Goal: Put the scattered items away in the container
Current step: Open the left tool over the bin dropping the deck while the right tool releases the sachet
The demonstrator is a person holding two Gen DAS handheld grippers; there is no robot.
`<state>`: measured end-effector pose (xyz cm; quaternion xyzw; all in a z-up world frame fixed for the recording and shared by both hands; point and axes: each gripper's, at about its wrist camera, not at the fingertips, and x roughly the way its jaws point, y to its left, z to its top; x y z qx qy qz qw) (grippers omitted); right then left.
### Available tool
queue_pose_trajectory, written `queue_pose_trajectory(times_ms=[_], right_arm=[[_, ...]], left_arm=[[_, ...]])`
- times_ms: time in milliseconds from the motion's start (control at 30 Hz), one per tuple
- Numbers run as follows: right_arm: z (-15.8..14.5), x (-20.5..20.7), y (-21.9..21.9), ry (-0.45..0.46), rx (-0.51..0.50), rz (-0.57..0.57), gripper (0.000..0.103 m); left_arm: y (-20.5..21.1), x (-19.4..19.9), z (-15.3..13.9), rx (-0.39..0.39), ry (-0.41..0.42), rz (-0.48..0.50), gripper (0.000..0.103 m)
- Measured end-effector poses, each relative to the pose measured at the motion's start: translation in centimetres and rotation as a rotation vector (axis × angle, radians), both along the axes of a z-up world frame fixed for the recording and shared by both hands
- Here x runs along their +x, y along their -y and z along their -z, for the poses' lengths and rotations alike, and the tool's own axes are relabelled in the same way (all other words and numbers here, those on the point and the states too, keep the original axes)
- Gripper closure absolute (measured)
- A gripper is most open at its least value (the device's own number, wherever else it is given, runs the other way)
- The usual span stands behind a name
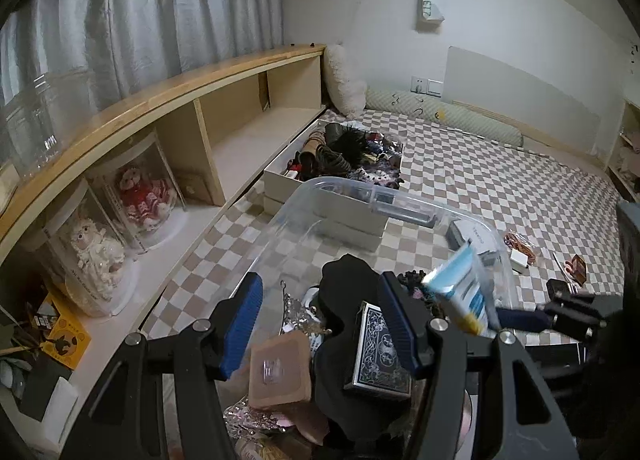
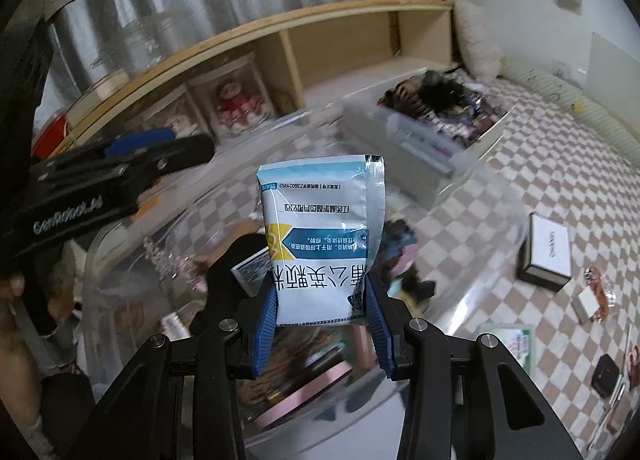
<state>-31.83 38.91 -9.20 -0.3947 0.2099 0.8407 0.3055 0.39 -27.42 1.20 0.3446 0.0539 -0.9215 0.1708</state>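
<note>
Seen first through the left wrist camera, the left gripper (image 1: 320,324) hovers low in the frame with its blue pads spread apart and nothing between them, above the clear plastic container (image 1: 340,186) that fills the centre. Below the pads lie a patterned card deck (image 1: 380,352), a tan square pad (image 1: 280,372) and a black cloth (image 1: 348,272), all inside the bin. At centre right a blue-and-white sachet (image 1: 460,284) hangs over the bin's right side, pinched by the right gripper (image 1: 520,318) reaching in from the right edge. A white box of dark clutter (image 1: 348,156) sits beyond on the checkered bedspread (image 1: 480,180), and two dolls in clear cases (image 1: 116,220) stand in the wooden shelf at left. From the right wrist camera, the right gripper (image 2: 322,308) at lower centre is clamped on the sachet (image 2: 320,228), which stands upright with its print upside down, over the open container (image 2: 480,280). The left gripper (image 2: 132,156) juts in from the left edge, and part of a hand (image 2: 12,292) shows at the far left. On the bedspread (image 2: 560,164) at right, outside the bin, lie a white-topped box (image 2: 548,252), a green packet (image 2: 512,340) and several small items too blurred to identify.
</note>
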Motion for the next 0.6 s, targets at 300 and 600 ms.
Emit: queue_pose_trajectory(times_ms=[300,600], right_arm=[[0.3,-0.7,1.3,0.02,-0.009,-0.042,0.051],[-0.4,-0.2,2.2,0.031,0.016,-0.06,0.022]], left_arm=[[0.0,-0.1,0.3,0.001,0.017,0.004,0.043],[-0.3,-0.3,0.6,-0.007,0.027,0.0,0.037]])
